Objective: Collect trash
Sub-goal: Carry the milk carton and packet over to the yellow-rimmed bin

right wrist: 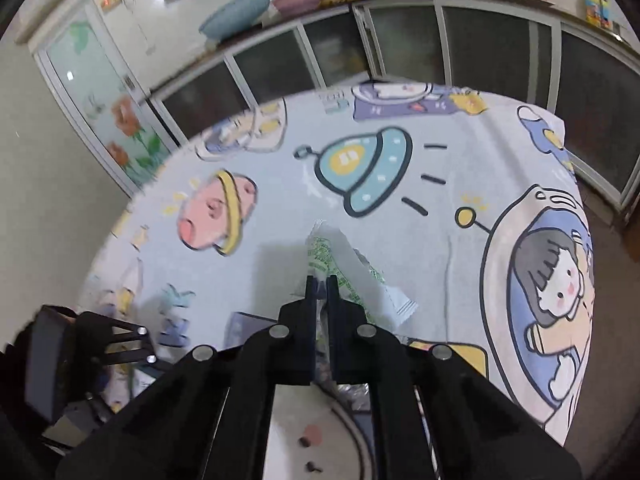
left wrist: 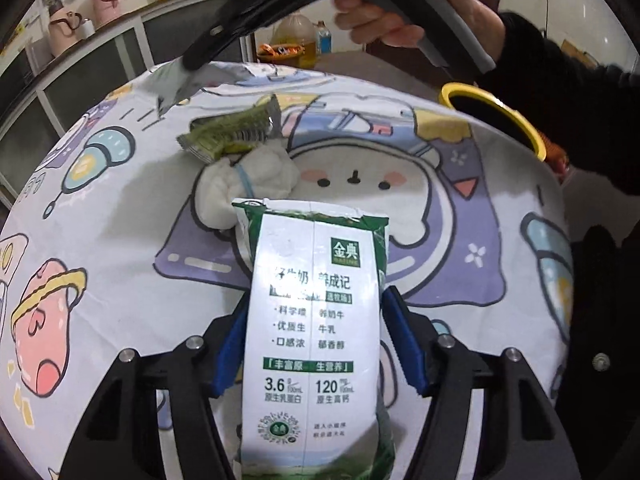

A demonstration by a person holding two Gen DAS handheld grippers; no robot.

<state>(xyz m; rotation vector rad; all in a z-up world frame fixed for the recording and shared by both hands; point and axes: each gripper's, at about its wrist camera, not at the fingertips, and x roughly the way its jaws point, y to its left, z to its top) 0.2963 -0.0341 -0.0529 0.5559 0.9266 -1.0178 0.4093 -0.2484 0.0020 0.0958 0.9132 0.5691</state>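
A white and green milk carton [left wrist: 316, 320] stands between the blue pads [left wrist: 230, 344] of my left gripper [left wrist: 316, 300], which touch both of its sides. Beyond it on the cartoon tablecloth [left wrist: 120, 208] lie a crumpled white tissue [left wrist: 248, 188] and a green wrapper [left wrist: 228, 132]. My right gripper [right wrist: 321, 280] is shut on a green and white snack wrapper [right wrist: 344, 264], held above the cloth. In the left wrist view, a hand [left wrist: 400, 12] holds the right gripper [left wrist: 192, 62] over the far side of the table, and the wrapper [left wrist: 172, 88] hangs from its tip.
A yellow-rimmed bin [left wrist: 532, 132] sits past the table's right edge, beside a dark sleeve [left wrist: 560, 92]. Glass-door cabinets [right wrist: 400, 48] line the wall behind the table. An oil bottle [left wrist: 296, 40] and snack packets stand farther back. The left gripper [right wrist: 120, 340] shows low left in the right wrist view.
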